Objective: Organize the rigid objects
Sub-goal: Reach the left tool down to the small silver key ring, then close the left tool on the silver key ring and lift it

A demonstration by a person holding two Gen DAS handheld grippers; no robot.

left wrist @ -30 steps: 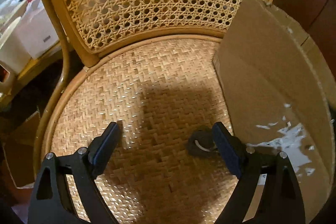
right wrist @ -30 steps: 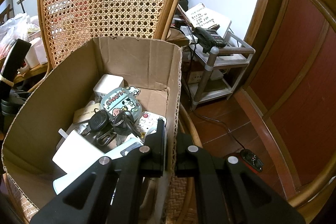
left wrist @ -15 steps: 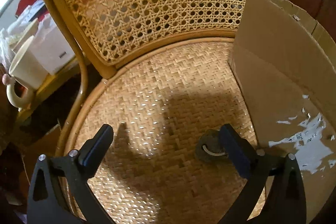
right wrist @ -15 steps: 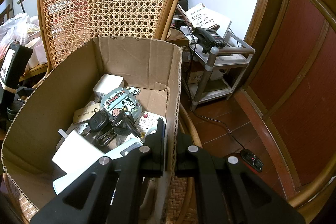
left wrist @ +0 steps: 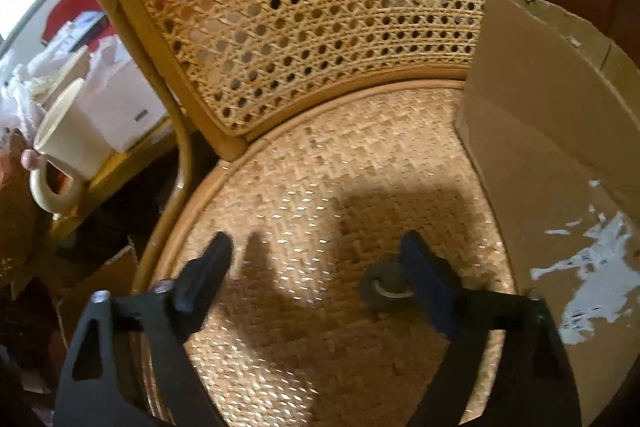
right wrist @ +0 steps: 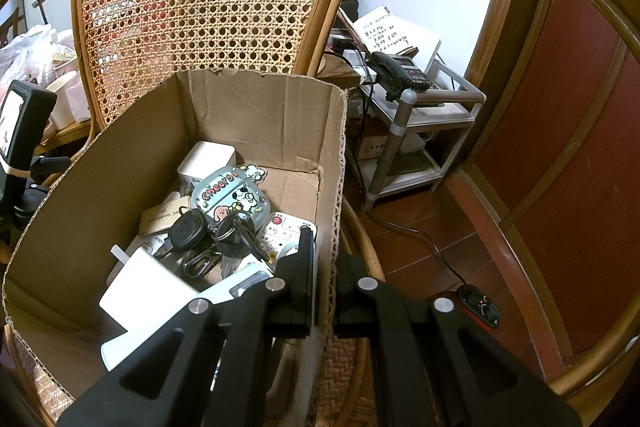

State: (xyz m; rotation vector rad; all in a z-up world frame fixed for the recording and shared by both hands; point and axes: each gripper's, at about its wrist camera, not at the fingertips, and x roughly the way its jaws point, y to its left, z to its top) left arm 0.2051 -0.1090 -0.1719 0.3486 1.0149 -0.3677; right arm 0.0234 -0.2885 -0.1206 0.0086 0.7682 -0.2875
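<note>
A small dark round piece with a metal ring (left wrist: 382, 289) lies on the woven chair seat (left wrist: 320, 187). My left gripper (left wrist: 316, 247) hangs over it with jaws closing; the piece sits just inside the right finger (left wrist: 424, 275), and the other finger is far from it. The cardboard box (left wrist: 540, 147) stands on the seat to the right. My right gripper (right wrist: 326, 267) is shut on the near right wall of the box (right wrist: 260, 115). Inside lie a black key fob with keys (right wrist: 188, 229), a "Cheers" case (right wrist: 230, 197), a white remote (right wrist: 280, 231) and white blocks (right wrist: 148, 291).
The cane chair back (left wrist: 320, 7) rises behind the seat. A cream mug (left wrist: 68, 143) and white boxes sit on a side table at the left. Right of the chair stands a metal shelf (right wrist: 420, 115) with a phone and papers; a cable runs across the wood floor (right wrist: 420, 239).
The left view has tilted up, showing more of the chair back and the mug. The left jaws spread wider, then narrowed again. The right gripper and box have not moved.
</note>
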